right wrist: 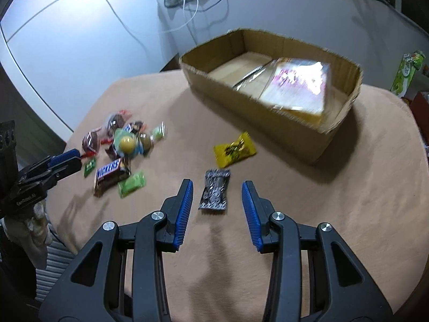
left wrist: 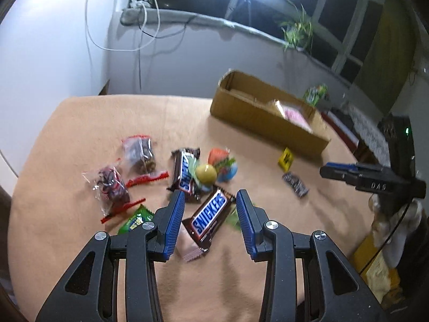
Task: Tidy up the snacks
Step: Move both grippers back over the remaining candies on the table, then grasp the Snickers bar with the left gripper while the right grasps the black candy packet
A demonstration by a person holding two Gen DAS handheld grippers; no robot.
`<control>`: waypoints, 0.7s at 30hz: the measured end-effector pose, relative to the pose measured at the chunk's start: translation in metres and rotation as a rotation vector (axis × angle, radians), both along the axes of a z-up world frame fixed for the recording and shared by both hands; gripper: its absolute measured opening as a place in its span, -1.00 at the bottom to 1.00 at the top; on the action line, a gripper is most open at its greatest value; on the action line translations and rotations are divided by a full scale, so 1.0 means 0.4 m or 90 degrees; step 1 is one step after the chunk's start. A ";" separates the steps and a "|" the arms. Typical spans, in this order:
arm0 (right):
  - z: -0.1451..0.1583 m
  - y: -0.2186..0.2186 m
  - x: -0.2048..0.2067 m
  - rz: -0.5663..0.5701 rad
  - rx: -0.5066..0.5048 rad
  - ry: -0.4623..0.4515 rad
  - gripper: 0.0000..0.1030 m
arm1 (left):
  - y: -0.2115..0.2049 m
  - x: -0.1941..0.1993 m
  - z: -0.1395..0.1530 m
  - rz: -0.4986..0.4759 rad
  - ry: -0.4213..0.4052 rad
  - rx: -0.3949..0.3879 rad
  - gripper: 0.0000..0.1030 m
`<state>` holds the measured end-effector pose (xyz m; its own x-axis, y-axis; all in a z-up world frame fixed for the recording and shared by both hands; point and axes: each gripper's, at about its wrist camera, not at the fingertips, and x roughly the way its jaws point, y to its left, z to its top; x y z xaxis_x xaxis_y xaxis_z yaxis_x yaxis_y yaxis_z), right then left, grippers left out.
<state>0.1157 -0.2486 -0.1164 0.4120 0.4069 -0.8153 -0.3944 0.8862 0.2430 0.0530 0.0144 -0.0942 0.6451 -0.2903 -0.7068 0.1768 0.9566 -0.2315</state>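
My left gripper (left wrist: 210,197) is open, its fingers on either side of a Snickers bar (left wrist: 207,218) lying on the tan table (left wrist: 80,123). A second Snickers bar (left wrist: 183,173), a yellow ball (left wrist: 205,174) and several wrapped snacks lie just beyond. My right gripper (right wrist: 217,187) is open around a black-and-silver packet (right wrist: 215,193). A yellow packet (right wrist: 234,150) lies beyond it. The cardboard box (right wrist: 257,112) holds a pink-labelled pack (right wrist: 297,86). The left gripper also shows in the right wrist view (right wrist: 67,161), and the right gripper in the left wrist view (left wrist: 332,170).
Two clear bags of dark snacks (left wrist: 140,155) and a green packet (left wrist: 134,220) lie left of the pile. A white wall with cables (left wrist: 139,40), a window sill and a plant (left wrist: 297,32) stand behind the table. A green carton (right wrist: 407,69) stands at the far right.
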 end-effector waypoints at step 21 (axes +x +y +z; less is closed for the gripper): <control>-0.092 0.081 0.032 0.041 -0.050 0.051 -0.23 | -0.069 0.074 -0.115 -0.080 0.070 0.114 -0.32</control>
